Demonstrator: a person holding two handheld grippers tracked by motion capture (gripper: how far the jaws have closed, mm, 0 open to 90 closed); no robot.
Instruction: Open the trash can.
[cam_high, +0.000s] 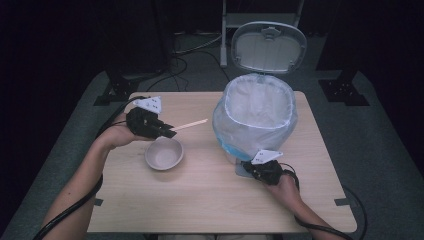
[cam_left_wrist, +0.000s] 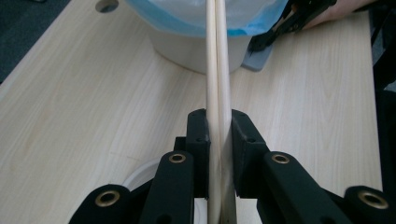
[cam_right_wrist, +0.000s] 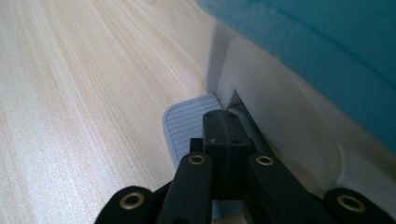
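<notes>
My left gripper (cam_high: 170, 133) is shut on a pair of wooden chopsticks (cam_high: 190, 125), held above the table and over the far rim of a small pale bowl (cam_high: 164, 153). In the left gripper view the chopsticks (cam_left_wrist: 216, 70) run straight out between the jaws (cam_left_wrist: 219, 135) toward the bin. A white pedal bin (cam_high: 257, 117) with a clear and blue liner stands at the right, its lid up. My right gripper (cam_high: 248, 169) is shut with nothing between its jaws, and its tip (cam_right_wrist: 225, 122) rests on the bin's grey ribbed pedal (cam_right_wrist: 187, 123).
The light wooden table (cam_high: 200, 200) has bare surface in front of the bowl and between the two hands. Dark floor, cables and stand legs lie beyond the table's far edge. The bin's raised lid (cam_high: 268, 47) stands behind its mouth.
</notes>
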